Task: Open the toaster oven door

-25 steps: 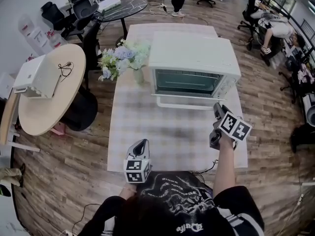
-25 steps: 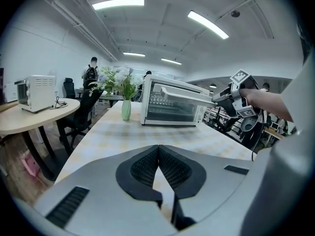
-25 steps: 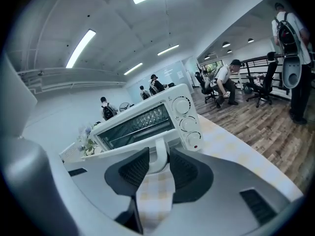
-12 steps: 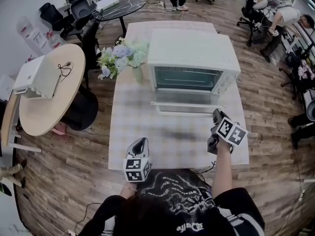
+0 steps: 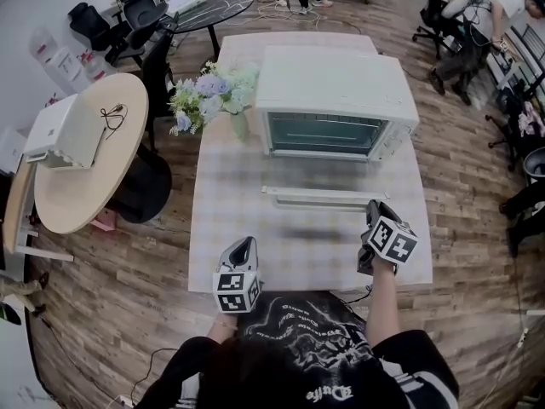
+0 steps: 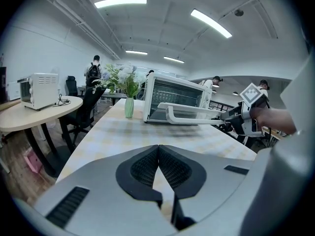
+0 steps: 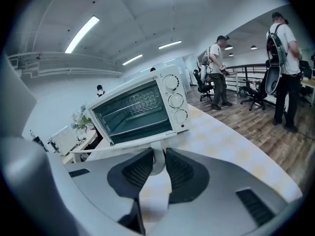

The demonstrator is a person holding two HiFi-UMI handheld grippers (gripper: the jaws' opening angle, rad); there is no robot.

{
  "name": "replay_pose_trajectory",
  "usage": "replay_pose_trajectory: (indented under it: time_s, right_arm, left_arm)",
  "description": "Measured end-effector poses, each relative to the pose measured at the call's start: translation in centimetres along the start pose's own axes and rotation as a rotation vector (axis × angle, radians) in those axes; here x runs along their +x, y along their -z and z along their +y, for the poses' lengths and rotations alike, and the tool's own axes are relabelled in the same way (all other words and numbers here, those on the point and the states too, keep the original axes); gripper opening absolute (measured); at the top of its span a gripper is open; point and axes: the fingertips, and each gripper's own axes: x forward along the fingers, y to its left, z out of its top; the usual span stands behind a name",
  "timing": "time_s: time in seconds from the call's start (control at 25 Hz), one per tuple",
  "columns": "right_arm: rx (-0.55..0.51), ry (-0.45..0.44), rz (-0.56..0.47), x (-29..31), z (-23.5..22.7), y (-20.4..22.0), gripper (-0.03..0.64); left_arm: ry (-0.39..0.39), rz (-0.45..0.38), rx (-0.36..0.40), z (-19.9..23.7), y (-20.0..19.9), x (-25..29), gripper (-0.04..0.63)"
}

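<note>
The white toaster oven (image 5: 336, 83) stands at the far end of the pale checked table (image 5: 230, 220). Its door hangs well open, with the white bar handle (image 5: 324, 198) out over the table. My right gripper (image 5: 372, 207) is at the bar's right end. In the right gripper view the pads (image 7: 140, 170) press on the handle's end post (image 7: 157, 159); the jaws have just been closing on it. The oven cavity (image 7: 133, 111) shows behind. My left gripper (image 5: 241, 250) rests near the table's front edge, shut and empty, its pads (image 6: 147, 166) meeting.
A green vase of flowers (image 5: 209, 96) stands left of the oven. A round wooden table (image 5: 85, 169) with a small white appliance (image 5: 64, 130) is off to the left. People (image 7: 283, 53) and office chairs are behind, on the wooden floor.
The oven door has swung down and outward, its handle coming toward me. My right gripper has moved down and toward me with the handle. The left gripper has stayed put.
</note>
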Motion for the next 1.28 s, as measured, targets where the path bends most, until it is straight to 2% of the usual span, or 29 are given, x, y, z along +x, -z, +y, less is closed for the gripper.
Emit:
replay_pose_trajectory:
  time_s: [0.32, 0.52, 0.8, 1.08, 1.28]
  right_arm:
    - [-0.1, 0.036, 0.029, 0.7, -0.5, 2.0, 0.091]
    - [-0.134, 0.072, 0.063, 1.1, -1.2, 4.0, 0.086]
    - [-0.174, 0.074, 0.039, 1.8, -1.9, 5.5, 0.086]
    - [-0.22, 0.098, 0.083, 3.0, -2.7, 7.6, 0.084]
    - [-0.232, 0.097, 0.07, 3.2, -2.9, 8.2, 0.084]
  left_arm:
    - [0.006, 0.017, 0.02, -0.3, 0.1, 0.8, 0.018]
    - [0.004, 0.024, 0.033, -0.2, 0.0, 1.0, 0.018]
    - [-0.015, 0.026, 0.038, 0.1, 0.0, 1.5, 0.018]
    - [-0.022, 0.035, 0.042, 0.2, 0.0, 2.0, 0.018]
    - [-0.026, 0.044, 0.045, 0.2, 0.1, 2.0, 0.018]
